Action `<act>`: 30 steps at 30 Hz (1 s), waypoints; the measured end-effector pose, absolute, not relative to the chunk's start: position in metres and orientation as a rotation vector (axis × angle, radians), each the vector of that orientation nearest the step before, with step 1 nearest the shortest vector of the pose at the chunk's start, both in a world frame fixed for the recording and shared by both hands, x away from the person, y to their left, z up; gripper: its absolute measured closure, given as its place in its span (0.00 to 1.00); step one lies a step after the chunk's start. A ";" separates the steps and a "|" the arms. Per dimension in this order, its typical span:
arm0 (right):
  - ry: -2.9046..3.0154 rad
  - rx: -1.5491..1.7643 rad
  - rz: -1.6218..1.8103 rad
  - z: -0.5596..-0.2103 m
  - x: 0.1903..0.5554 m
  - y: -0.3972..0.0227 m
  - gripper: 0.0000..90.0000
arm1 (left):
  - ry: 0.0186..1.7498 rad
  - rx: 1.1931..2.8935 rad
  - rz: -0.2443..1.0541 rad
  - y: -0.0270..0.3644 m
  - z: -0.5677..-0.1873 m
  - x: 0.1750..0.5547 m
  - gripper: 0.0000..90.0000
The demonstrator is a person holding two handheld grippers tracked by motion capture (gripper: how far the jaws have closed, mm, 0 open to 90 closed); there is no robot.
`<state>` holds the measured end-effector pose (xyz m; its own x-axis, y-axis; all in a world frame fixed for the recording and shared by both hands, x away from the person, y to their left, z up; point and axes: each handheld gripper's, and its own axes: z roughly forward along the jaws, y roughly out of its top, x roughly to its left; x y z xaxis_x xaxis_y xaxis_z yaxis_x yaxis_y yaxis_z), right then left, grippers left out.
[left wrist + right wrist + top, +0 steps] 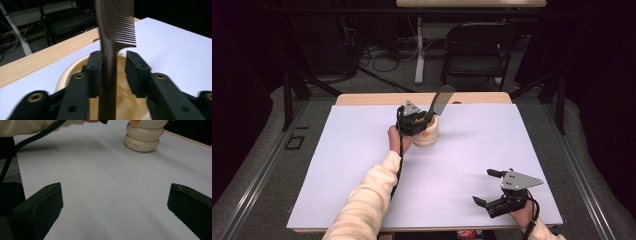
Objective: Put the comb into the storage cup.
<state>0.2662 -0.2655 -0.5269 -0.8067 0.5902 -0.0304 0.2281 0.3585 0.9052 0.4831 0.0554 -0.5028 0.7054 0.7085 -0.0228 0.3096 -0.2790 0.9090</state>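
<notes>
A dark comb point(442, 100) stands tilted in a cream ribbed holder point(428, 136) at the back middle of the white sheet. My left gripper point(424, 120) hovers over the holder's mouth with its jaws on either side of the comb's handle. In the left gripper view the comb point(117, 22) leans against one pad point(93, 72), a gap separates it from the other pad, and the left gripper point(113, 53) is open above the holder's rim point(63, 75). My right gripper point(482, 186) rests near the front right corner, open wide with nothing between its jaws point(116, 190). The holder point(142, 138) stands far ahead of it.
A white sheet point(362, 165) covers most of the wooden table point(377, 98). A folding chair point(477, 47) and cables stand on the floor beyond the far edge. The person's cream sleeve point(367, 200) and the left gripper's cable cross the sheet's front left.
</notes>
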 end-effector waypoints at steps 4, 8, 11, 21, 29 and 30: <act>2.275 0.719 1.431 -0.527 0.266 -0.266 0.00 | 0.794 1.861 0.472 0.058 -0.499 0.482 0.56; 2.275 0.721 1.430 -0.527 0.266 -0.265 0.00 | 0.803 1.860 0.465 0.061 -0.494 0.480 0.43; 2.275 0.720 1.429 -0.527 0.266 -0.265 0.00 | 0.803 1.855 0.467 0.064 -0.489 0.477 0.35; 2.276 0.723 1.429 -0.527 0.266 -0.265 0.00 | 0.770 1.905 0.470 0.077 -0.472 0.465 0.17; 2.277 0.724 1.427 -0.527 0.266 -0.265 0.00 | 0.760 1.951 0.489 0.088 -0.466 0.450 0.08; 2.276 0.725 1.427 -0.527 0.266 -0.265 0.00 | 0.759 1.954 0.498 0.089 -0.465 0.448 0.07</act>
<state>0.2663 -0.2652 -0.5271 -0.8049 0.5926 -0.0289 0.2322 0.3595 0.9038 0.4479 0.0893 -0.4653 0.7248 0.6882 0.0311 0.3028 -0.3589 0.8829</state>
